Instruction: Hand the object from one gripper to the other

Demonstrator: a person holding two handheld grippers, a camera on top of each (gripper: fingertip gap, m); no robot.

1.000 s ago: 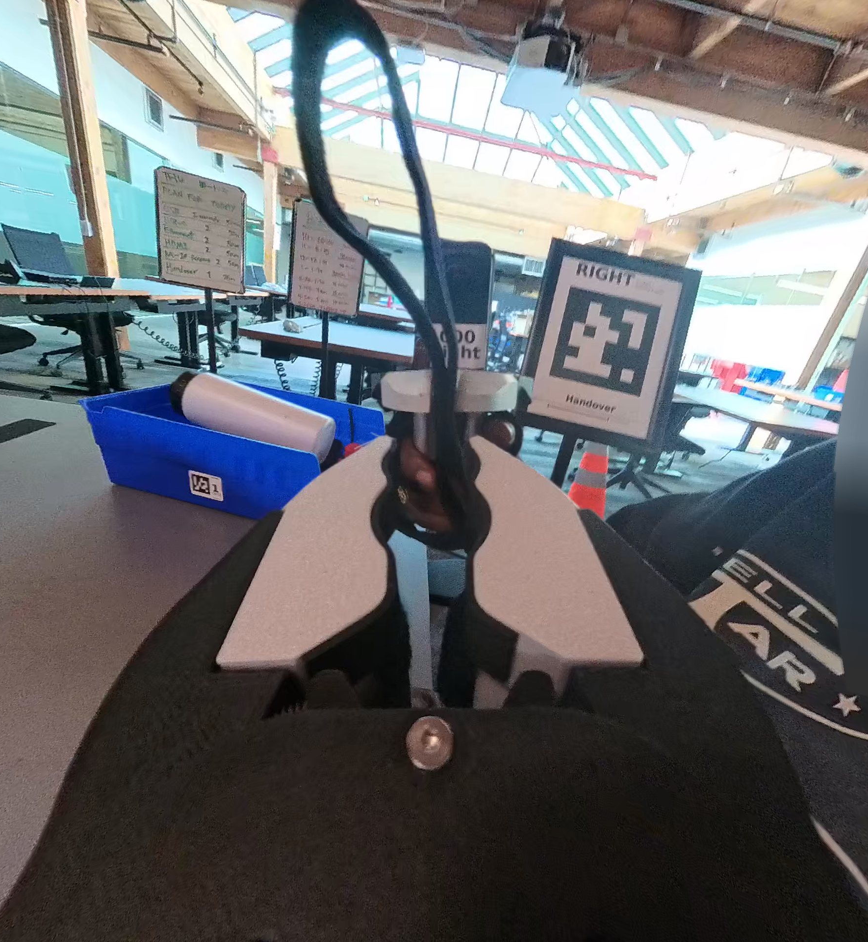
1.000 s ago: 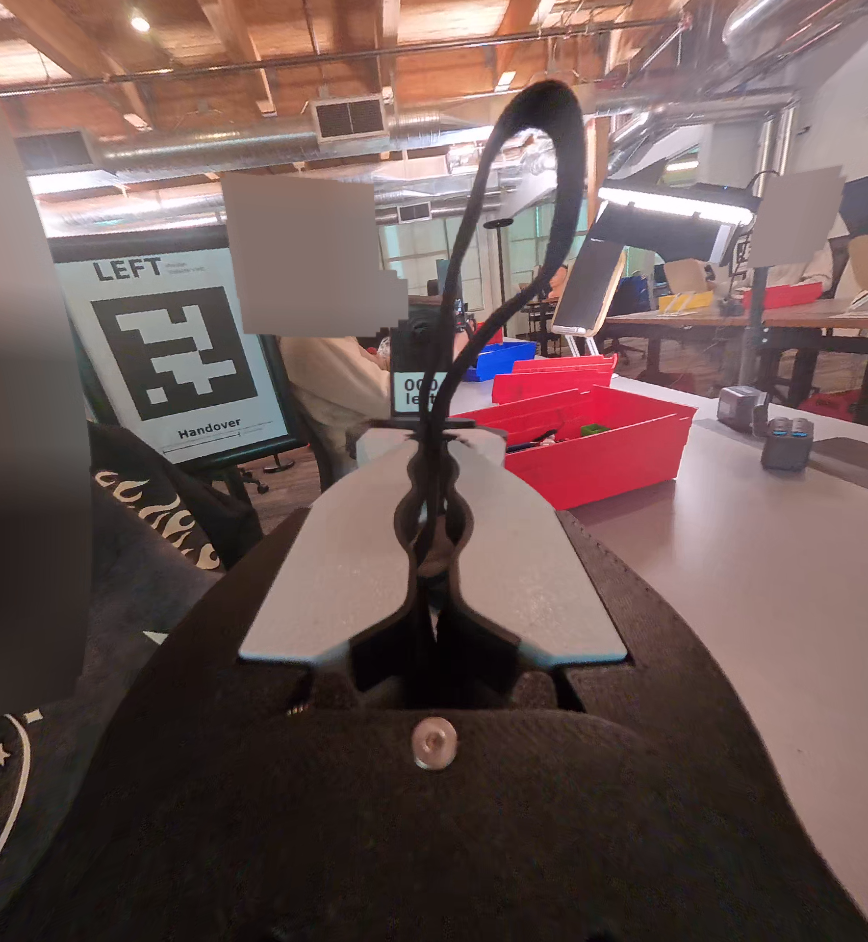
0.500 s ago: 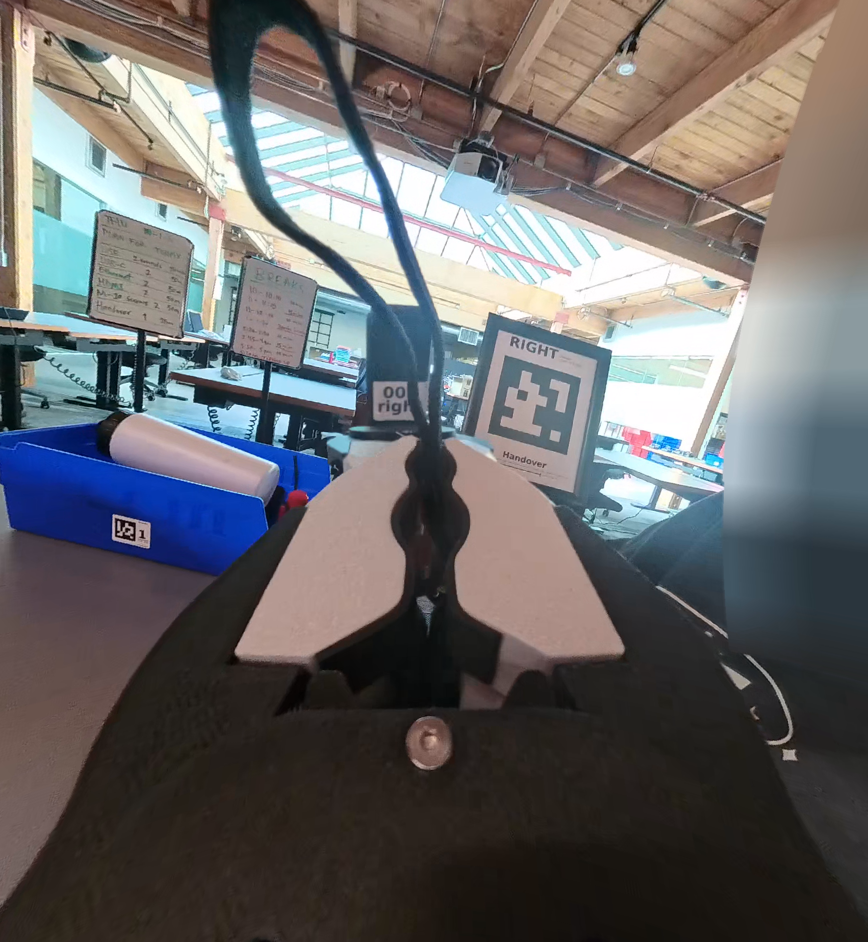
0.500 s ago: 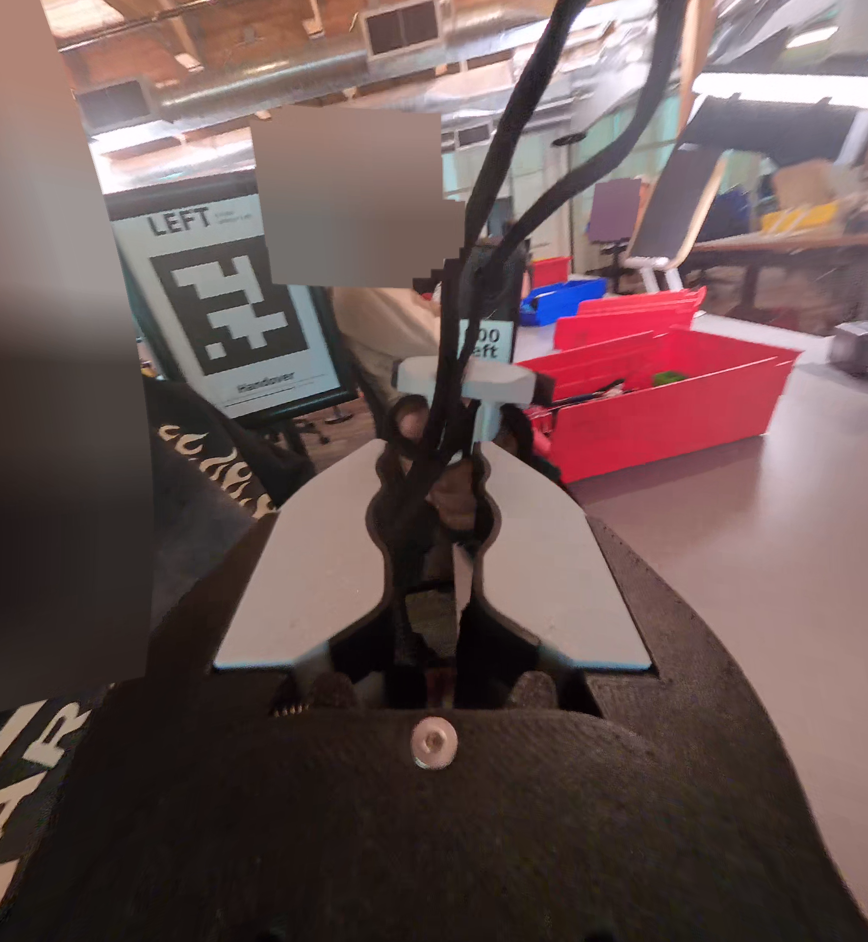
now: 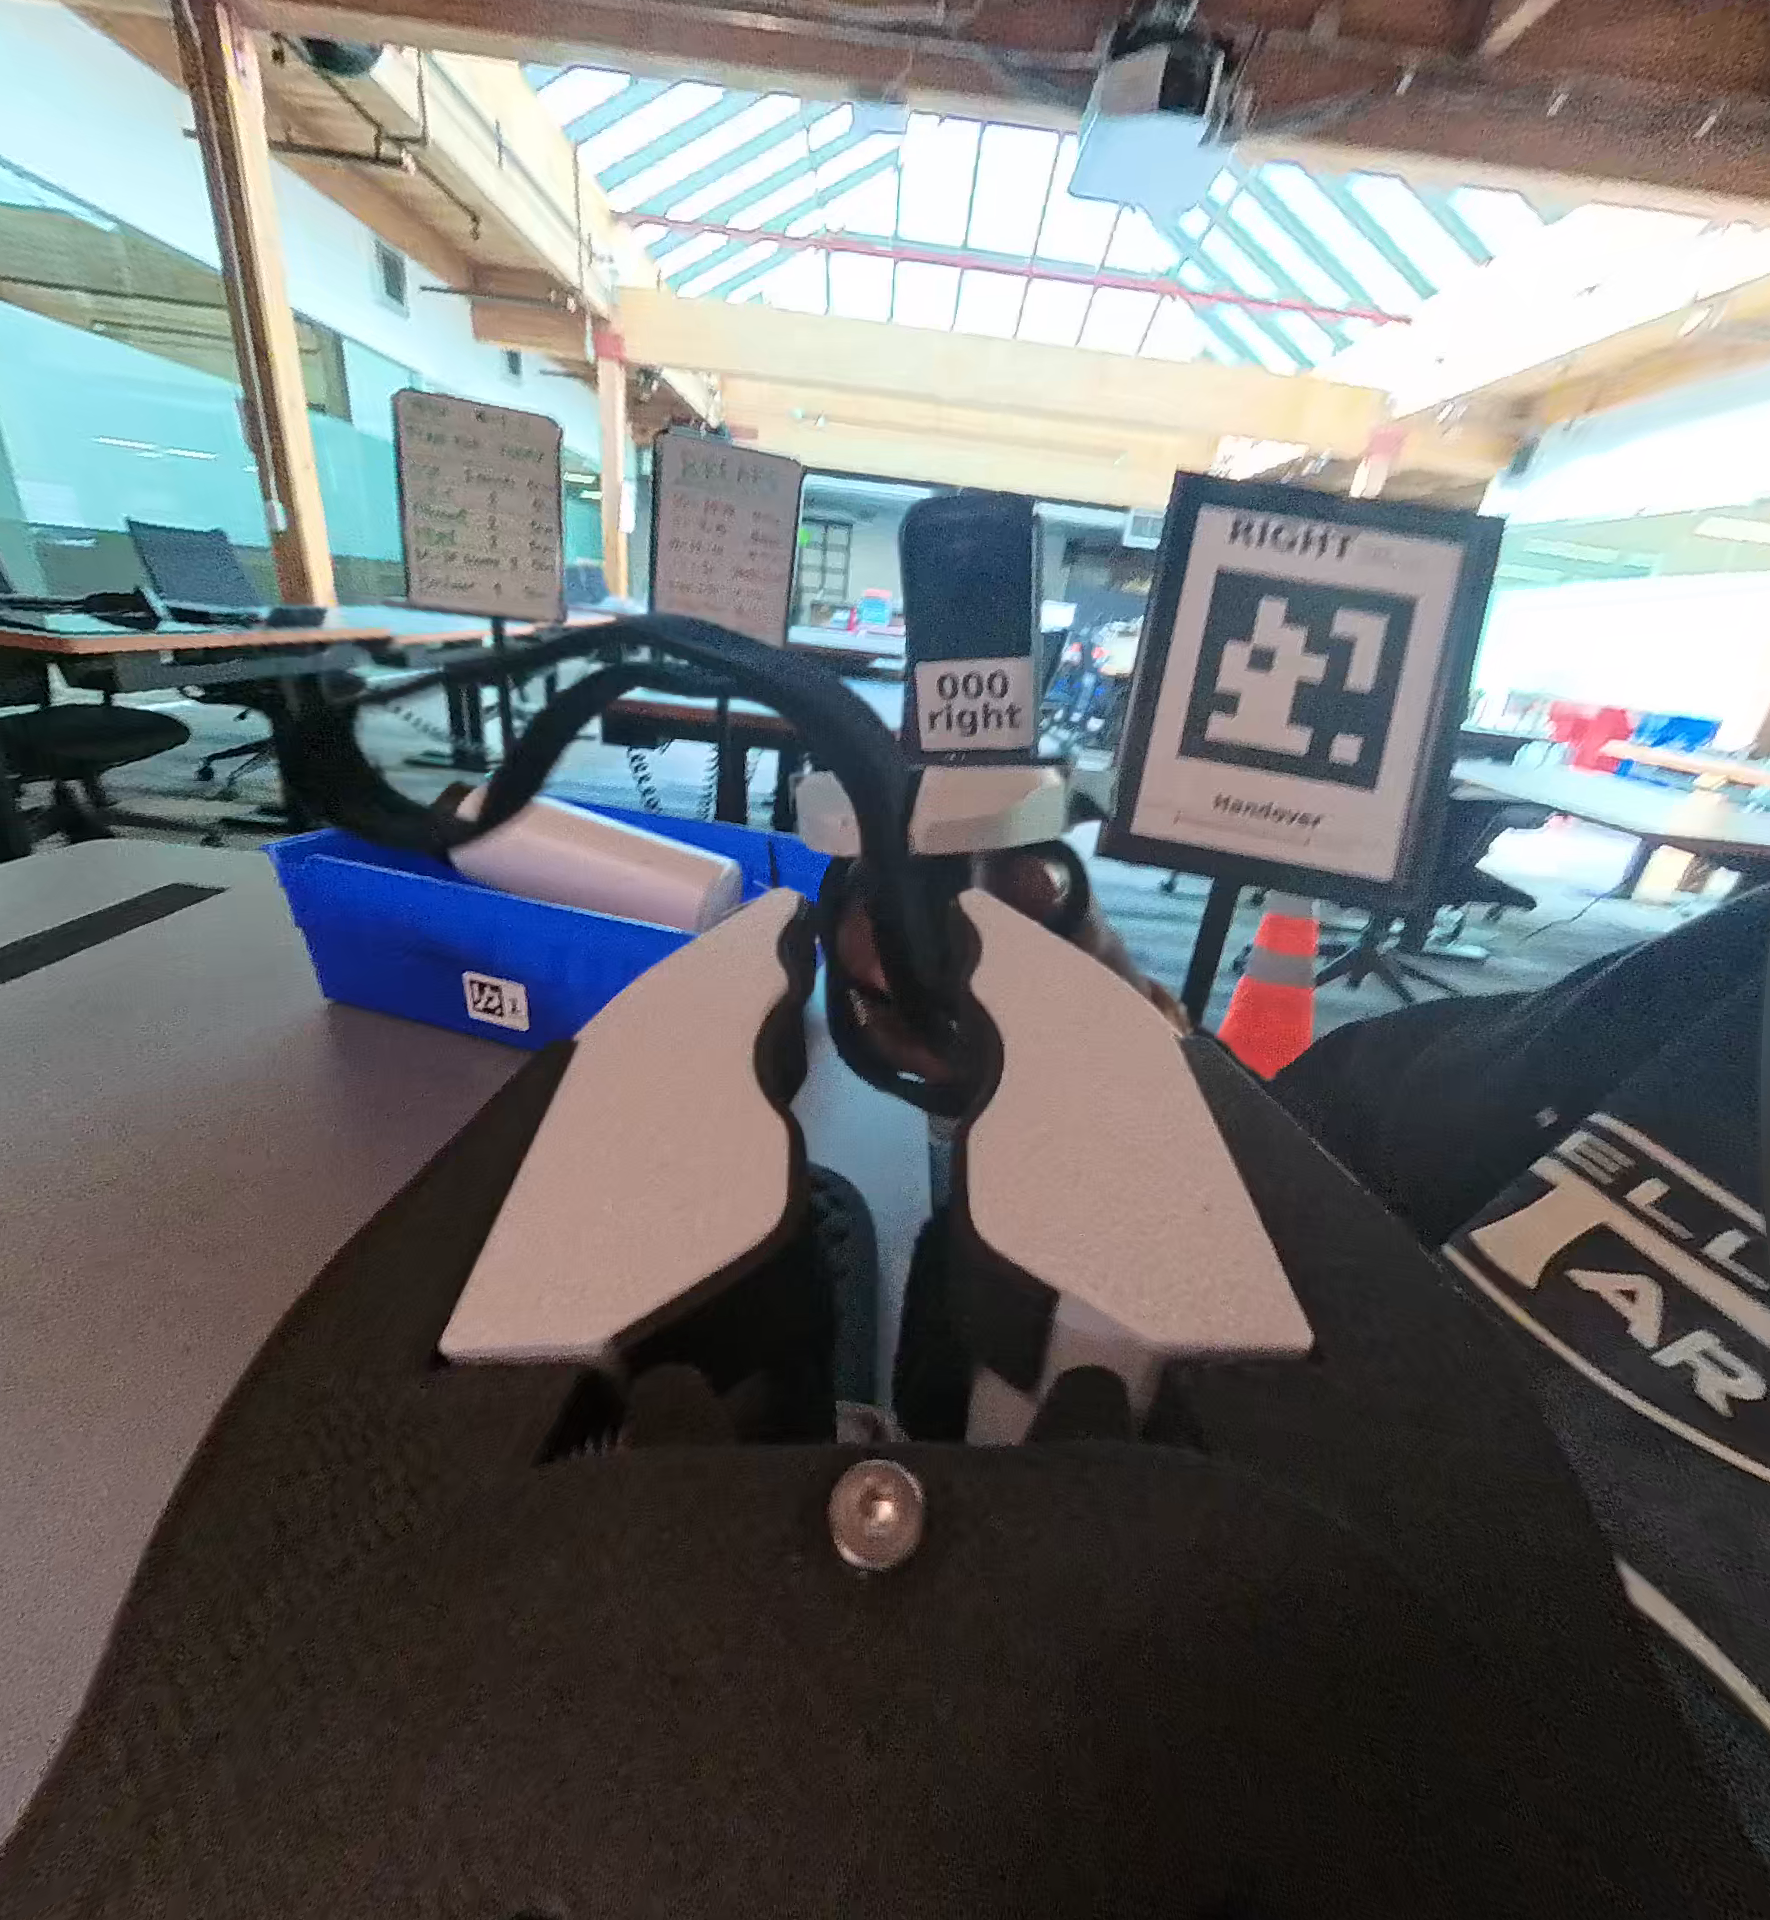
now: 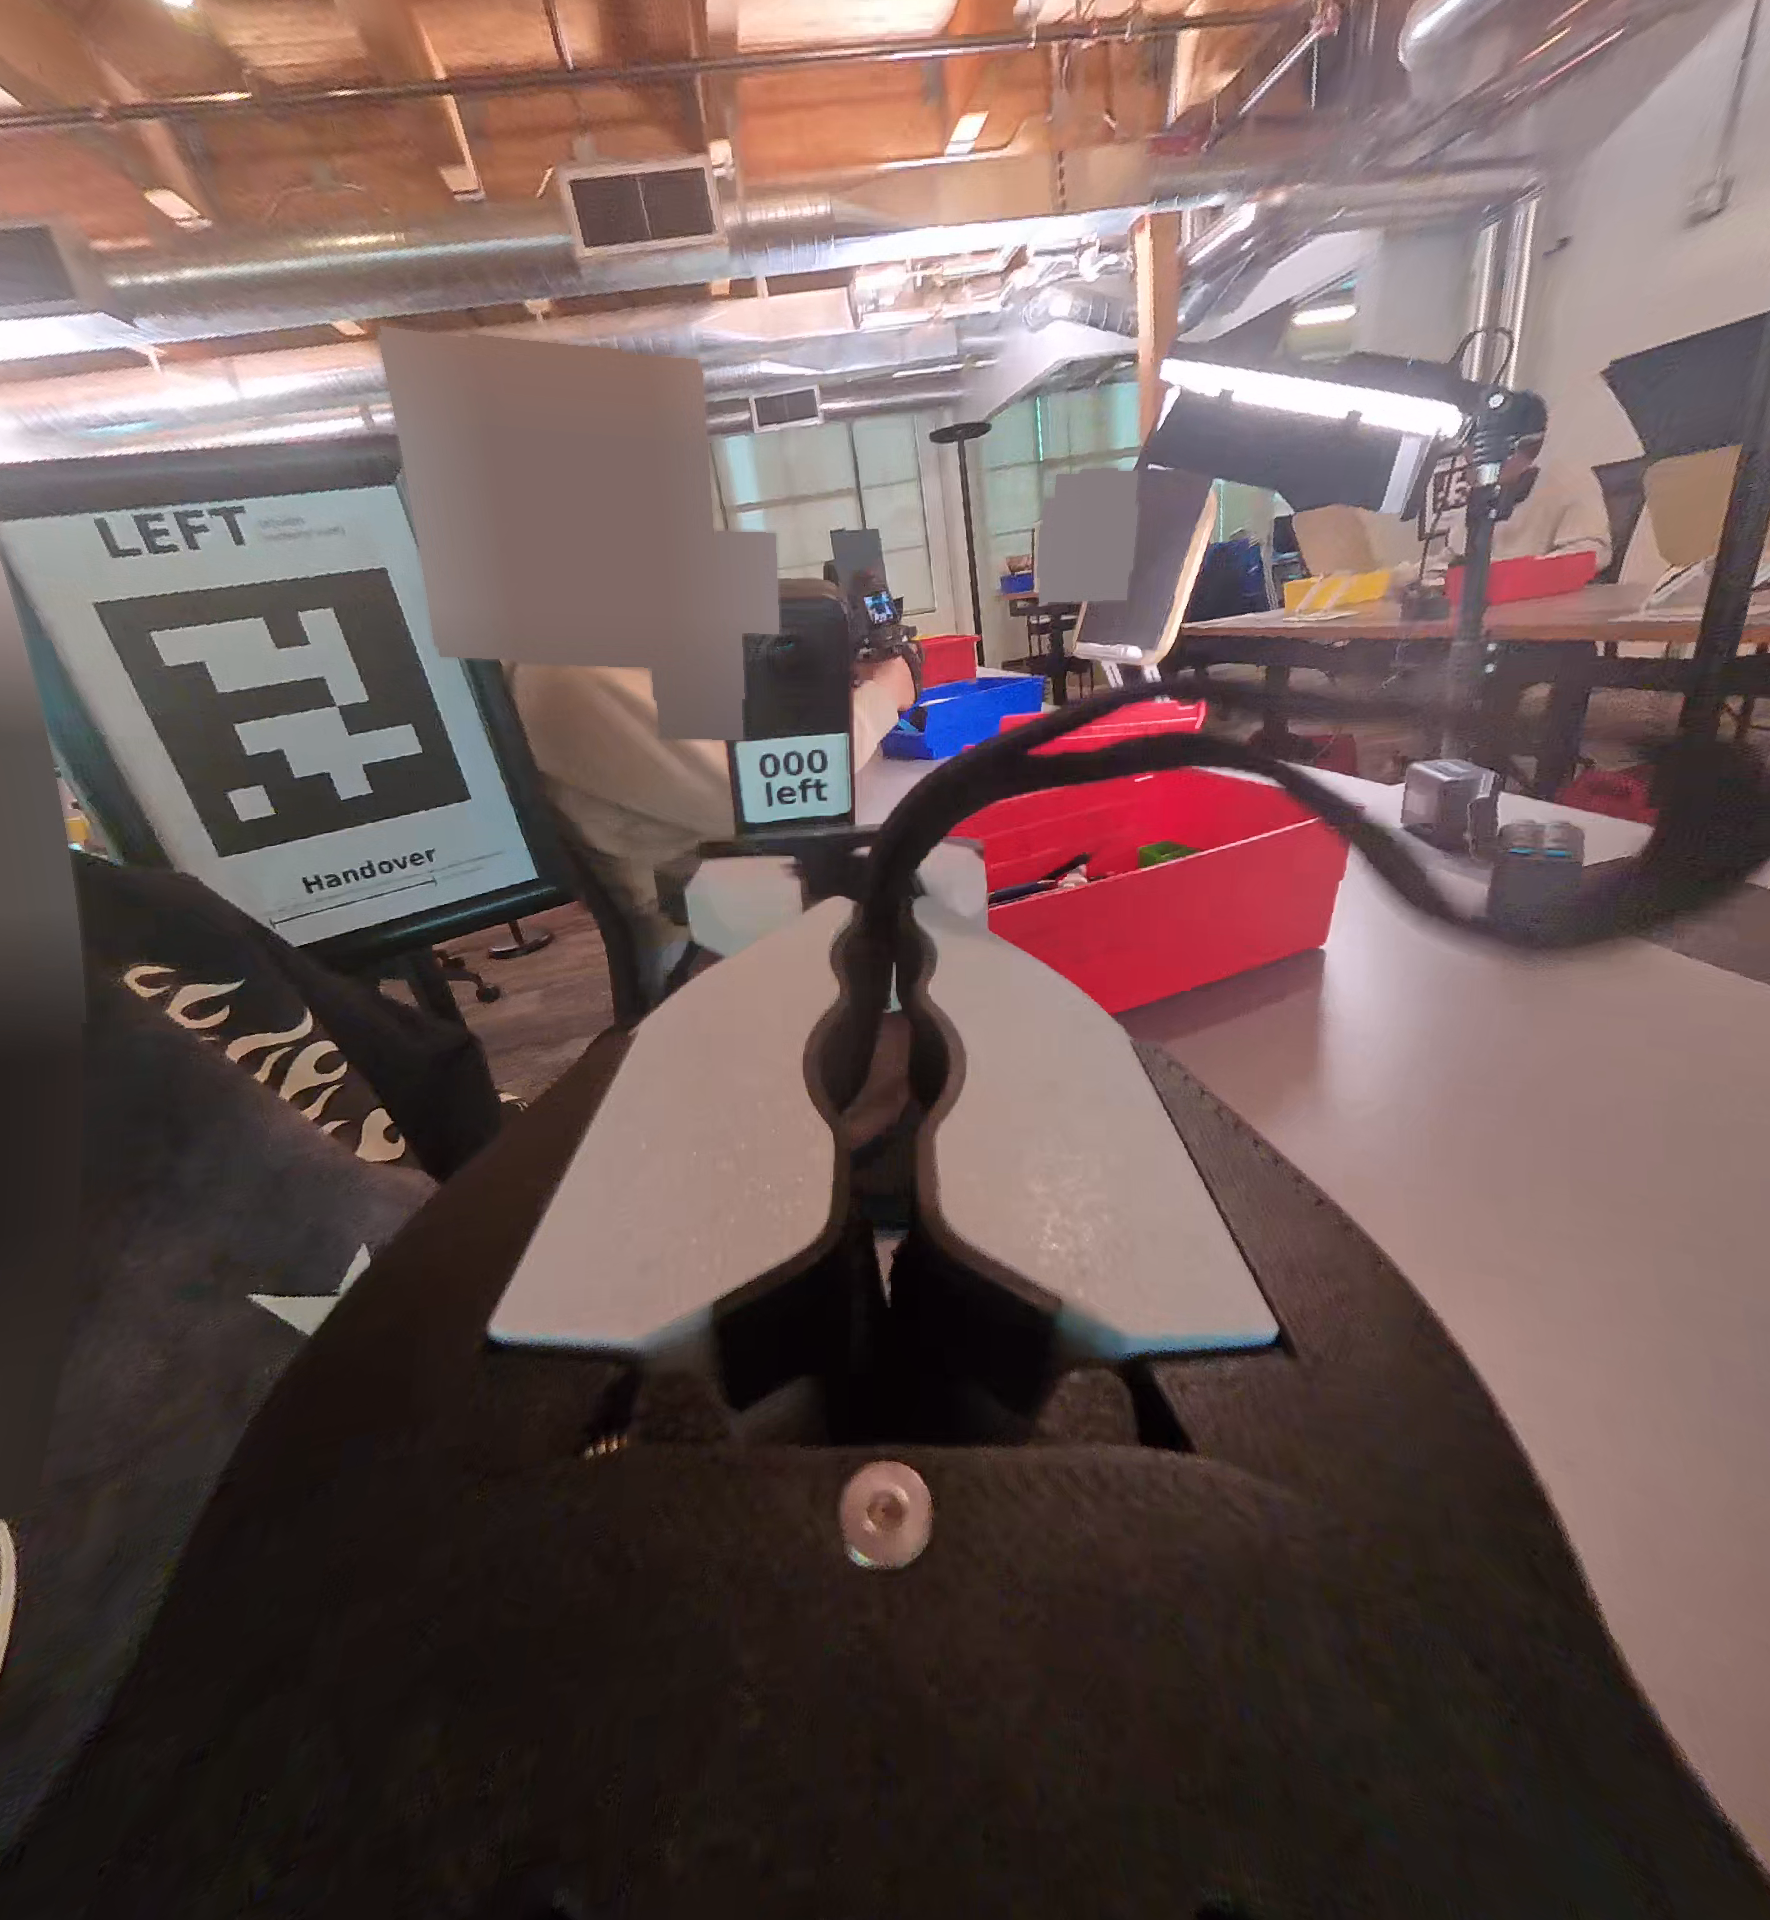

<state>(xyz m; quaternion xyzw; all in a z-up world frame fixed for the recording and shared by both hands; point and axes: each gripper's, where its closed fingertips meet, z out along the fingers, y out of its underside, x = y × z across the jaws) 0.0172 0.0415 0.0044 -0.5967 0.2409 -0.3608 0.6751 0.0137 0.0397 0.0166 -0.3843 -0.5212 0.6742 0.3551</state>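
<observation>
Right gripper (image 6: 886,925): grey fingers (image 6: 1057,1153) pressed together on a black, floppy cord loop (image 6: 1380,842), which trails out to the right above the grey worktop (image 6: 1483,1195). Left gripper (image 5: 881,914): fingers (image 5: 652,1132) parted, a clear gap between them, nothing gripped (the cord loop (image 5: 569,717) passes just ahead of its tips and droops left). Beyond, on the worktop (image 5: 133,1091), a blue plastic bin (image 5: 413,925) holds a white cylindrical bottle (image 5: 600,862). In the right wrist view, a red plastic bin (image 6: 1203,894) stands behind the cord.

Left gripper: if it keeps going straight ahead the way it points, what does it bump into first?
Probably the right gripper, facing the left gripper just ahead and pinching the black strap; depth is unclear.
</observation>
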